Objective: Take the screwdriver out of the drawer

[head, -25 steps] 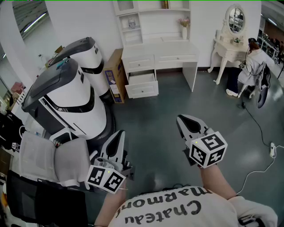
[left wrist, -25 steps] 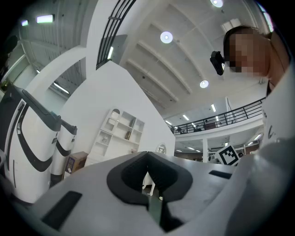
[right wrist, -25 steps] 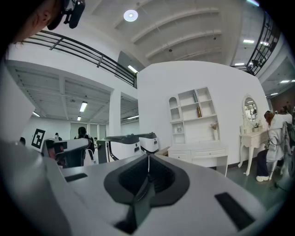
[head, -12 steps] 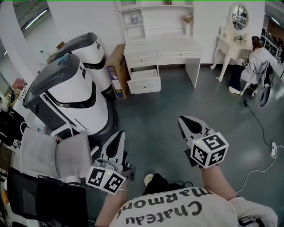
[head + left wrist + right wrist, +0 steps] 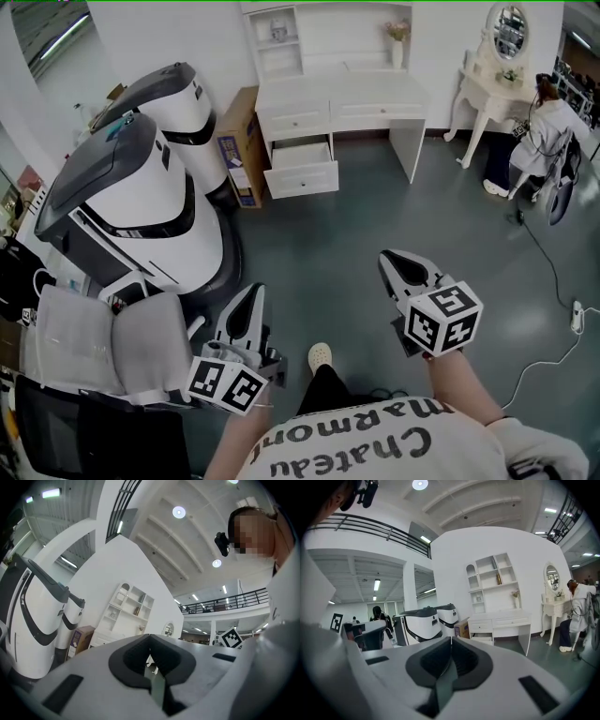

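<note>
Open drawer (image 5: 300,165) far ahead across the floor (image 5: 337,234), roughly between left hand-held gripper (image 5: 252,294) and right hand-held gripper (image 5: 389,260); both clenched, empty; screwdriver not visible.

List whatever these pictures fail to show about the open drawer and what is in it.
- Drawer contents, head view: too far and small; no screwdriver can be made out.
- Same drawer, right gripper view: tiny and seen level, so its front hides the inside.
- Same drawer, left gripper view: hidden behind the left tool.
- Cardboard box print, head view: too small to read.
</note>
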A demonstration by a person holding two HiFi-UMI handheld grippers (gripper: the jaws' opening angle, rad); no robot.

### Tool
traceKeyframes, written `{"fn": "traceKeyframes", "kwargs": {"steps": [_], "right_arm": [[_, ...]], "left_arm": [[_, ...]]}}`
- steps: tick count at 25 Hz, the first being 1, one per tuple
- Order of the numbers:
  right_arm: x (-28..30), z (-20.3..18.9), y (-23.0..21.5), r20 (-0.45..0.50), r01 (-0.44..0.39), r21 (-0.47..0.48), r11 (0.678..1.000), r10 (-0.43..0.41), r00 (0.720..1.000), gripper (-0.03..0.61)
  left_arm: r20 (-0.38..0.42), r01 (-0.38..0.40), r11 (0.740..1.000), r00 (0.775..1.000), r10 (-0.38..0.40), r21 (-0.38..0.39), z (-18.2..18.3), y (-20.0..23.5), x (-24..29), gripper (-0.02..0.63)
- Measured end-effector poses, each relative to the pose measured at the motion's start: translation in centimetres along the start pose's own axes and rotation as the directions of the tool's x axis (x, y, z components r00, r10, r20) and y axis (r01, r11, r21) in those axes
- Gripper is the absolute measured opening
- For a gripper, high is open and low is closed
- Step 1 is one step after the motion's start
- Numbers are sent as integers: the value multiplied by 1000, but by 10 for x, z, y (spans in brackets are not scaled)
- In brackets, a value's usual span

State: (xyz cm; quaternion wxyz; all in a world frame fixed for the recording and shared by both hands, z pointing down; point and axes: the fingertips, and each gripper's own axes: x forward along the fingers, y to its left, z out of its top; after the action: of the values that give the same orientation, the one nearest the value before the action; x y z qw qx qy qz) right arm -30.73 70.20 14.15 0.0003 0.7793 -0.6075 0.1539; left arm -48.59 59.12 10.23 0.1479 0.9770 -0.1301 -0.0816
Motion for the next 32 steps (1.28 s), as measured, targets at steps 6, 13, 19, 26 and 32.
{"fn": "traceKeyframes", "kwargs": {"steps": [6,13,19,26,32], "right_arm": [[59,39,-25,26,41,19,999,-42,999,29],[131,106,-34,133,27,86,996,-38,990,31],[177,137,-35,182,43,51,998,-52,982,31],[220,110,-37,106,46,93,995,-56,993,31],[249,93,-44,50,49,105,993,-55,997,31]], "left_arm": [[-34,47,998,998,-49,-36,18,45,71,23],[-26,104,994,994,-104,17,68,100,141,23],[-14,133,990,991,-133,48,88,145,177,23],[-49,103,995,994,-102,18,65,188,186,23],[-84,91,995,992,-93,-26,44,210,202,23]]}}
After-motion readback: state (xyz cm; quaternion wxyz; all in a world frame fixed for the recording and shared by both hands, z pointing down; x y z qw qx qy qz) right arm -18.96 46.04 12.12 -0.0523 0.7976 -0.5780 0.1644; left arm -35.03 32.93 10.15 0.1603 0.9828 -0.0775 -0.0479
